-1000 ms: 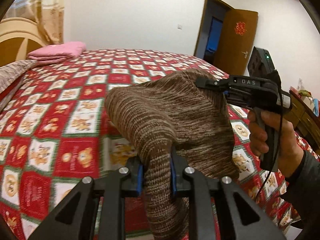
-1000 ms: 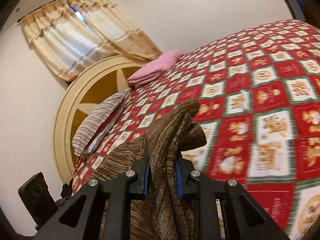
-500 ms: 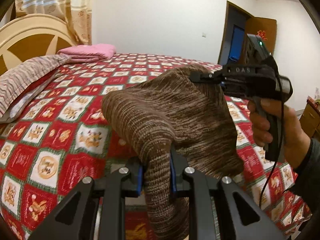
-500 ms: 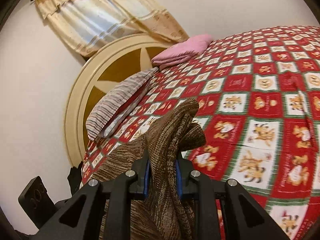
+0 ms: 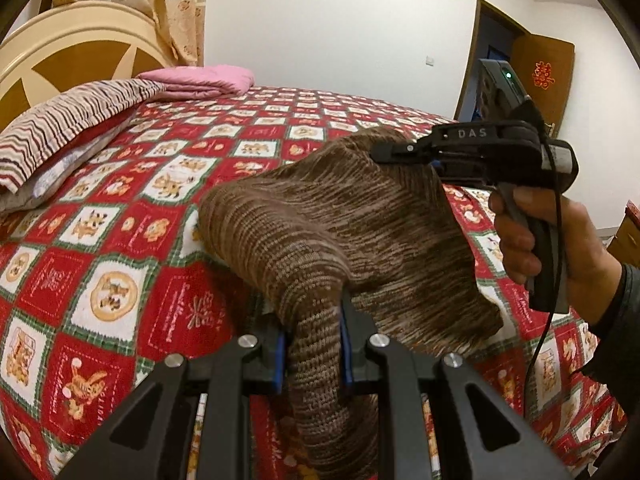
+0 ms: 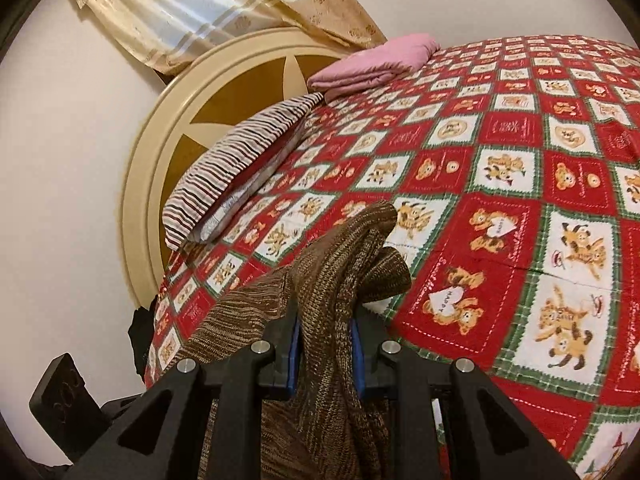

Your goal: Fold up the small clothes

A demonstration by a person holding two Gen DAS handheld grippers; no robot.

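Note:
A brown knitted garment (image 5: 320,232) hangs in the air above the red patchwork bedspread (image 5: 108,248), stretched between both grippers. My left gripper (image 5: 313,344) is shut on one bunched edge of it, at the bottom of the left wrist view. My right gripper (image 5: 396,154), held by a hand (image 5: 536,236), pinches the other edge further right in that view. In the right wrist view the right gripper (image 6: 325,352) is shut on the garment (image 6: 344,264), whose folds rise between the blue pads. Part of the left gripper's body (image 6: 60,396) shows at the bottom left there.
A striped pillow (image 5: 68,132) and a folded pink blanket (image 5: 204,80) lie by the round cream headboard (image 5: 52,52). Curtains (image 6: 224,4) hang behind it. An open brown door (image 5: 544,80) stands at the far right, with a wooden cabinet (image 5: 628,240) near the bed's edge.
Both grippers, still holding the garment, have swung towards the head of the bed and sunk a little; the headboard and striped pillow now fill more of both views.

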